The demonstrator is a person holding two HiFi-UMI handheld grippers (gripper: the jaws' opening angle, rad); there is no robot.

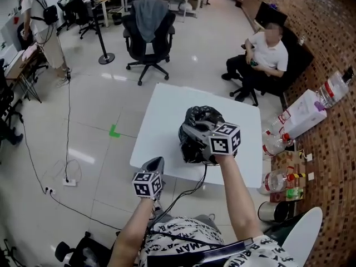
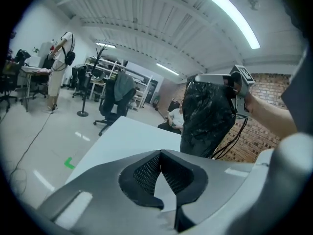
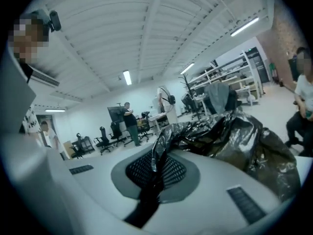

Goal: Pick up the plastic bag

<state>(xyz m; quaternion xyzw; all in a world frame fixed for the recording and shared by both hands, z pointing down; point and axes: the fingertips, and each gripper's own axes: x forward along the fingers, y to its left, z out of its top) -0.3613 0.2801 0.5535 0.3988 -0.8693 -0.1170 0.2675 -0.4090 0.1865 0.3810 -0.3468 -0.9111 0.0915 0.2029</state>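
In the head view a black plastic bag hangs over the white table. My right gripper is shut on a fold of its upper edge. The right gripper view shows the crinkled black film pinched between the right gripper's mesh pads. My left gripper is at the table's near left corner, shut, with nothing in it. In the left gripper view its closed jaws point across the table at the hanging bag and the right gripper that holds it.
A person sits on a chair just beyond the table's far right corner. An office chair with a grey jacket stands behind the table. Bottles and a white bag line the brick wall on the right. Cables run over the floor at left.
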